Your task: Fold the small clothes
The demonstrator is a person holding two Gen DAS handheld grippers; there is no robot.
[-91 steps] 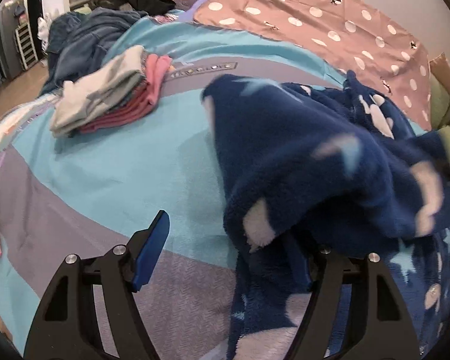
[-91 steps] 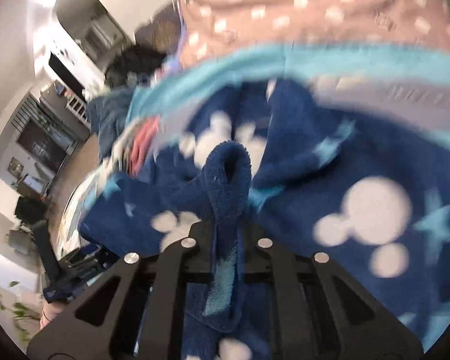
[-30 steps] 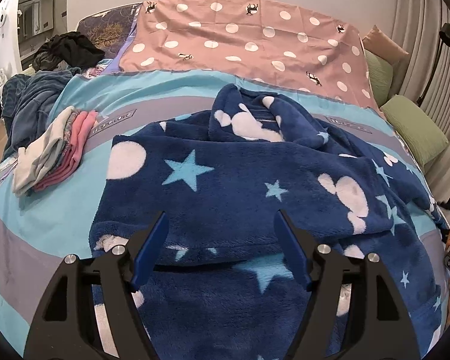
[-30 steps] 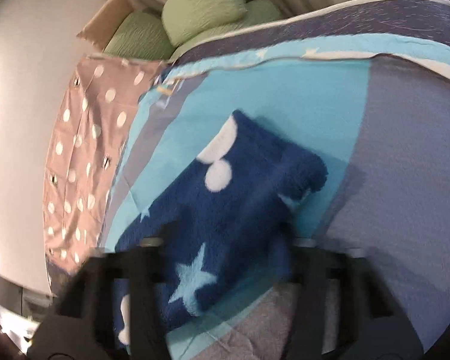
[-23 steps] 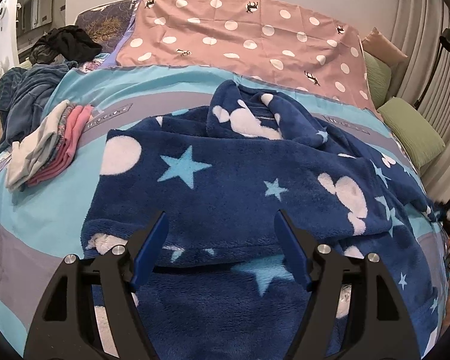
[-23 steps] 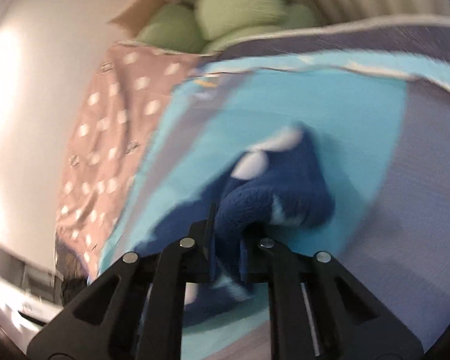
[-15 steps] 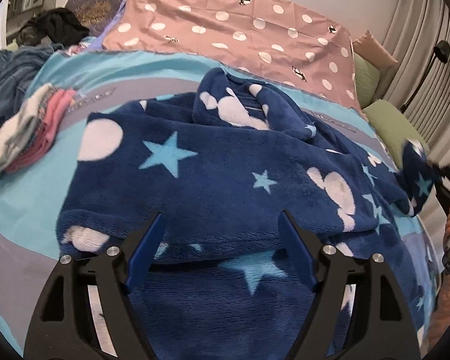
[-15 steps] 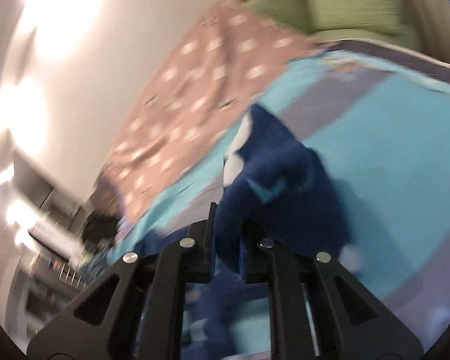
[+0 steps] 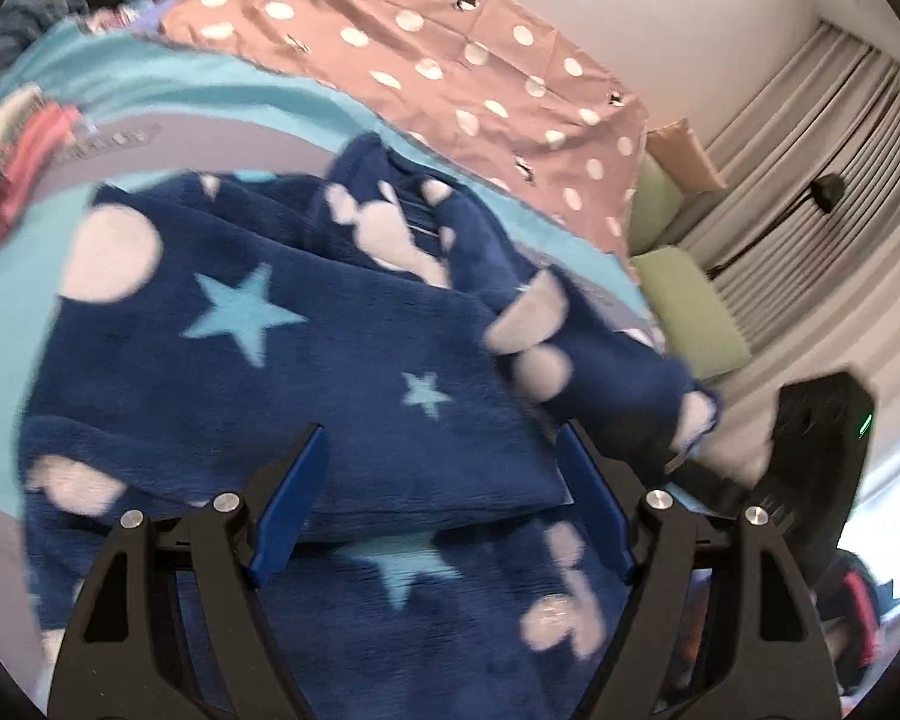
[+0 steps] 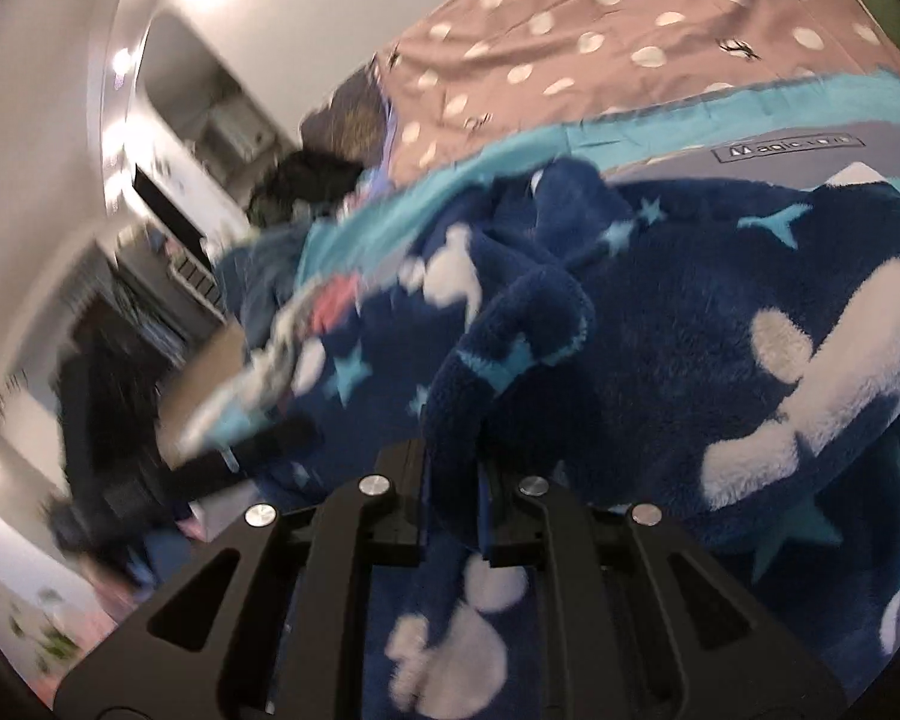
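The fleece (image 9: 306,372), navy with pale stars and blobs, lies spread across the bed (image 9: 150,90), already doubled once so that a folded edge runs left to right just ahead of the left gripper (image 9: 441,498). In the left wrist view that gripper hangs over the near edge with its blue pads (image 9: 288,498) spread wide and nothing pinched between them; the fabric is directly below and in front, its long axis crosswise to the fingers. At the right of this view the sleeve (image 9: 600,360) arches up off the body toward the right gripper (image 9: 810,468), which shows only as a dark blurred housing, so its state cannot be told here. A stack (image 9: 12,150) of folded pieces sits well apart at the far left of the bed. In the right wrist view the right gripper (image 10: 453,516) is pressed together on the sleeve cuff (image 10: 510,360), the plush bunched up between the jaws, with the rest of the fleece (image 10: 750,330) stretching away to the right and down onto the bed (image 10: 630,114). The left gripper (image 10: 234,468) appears as a blurred dark shape at lower left. Judging from this, the right hand is carrying the sleeve inward over the body, and the coming move likely turns on laying it across the garment toward the left gripper's side.
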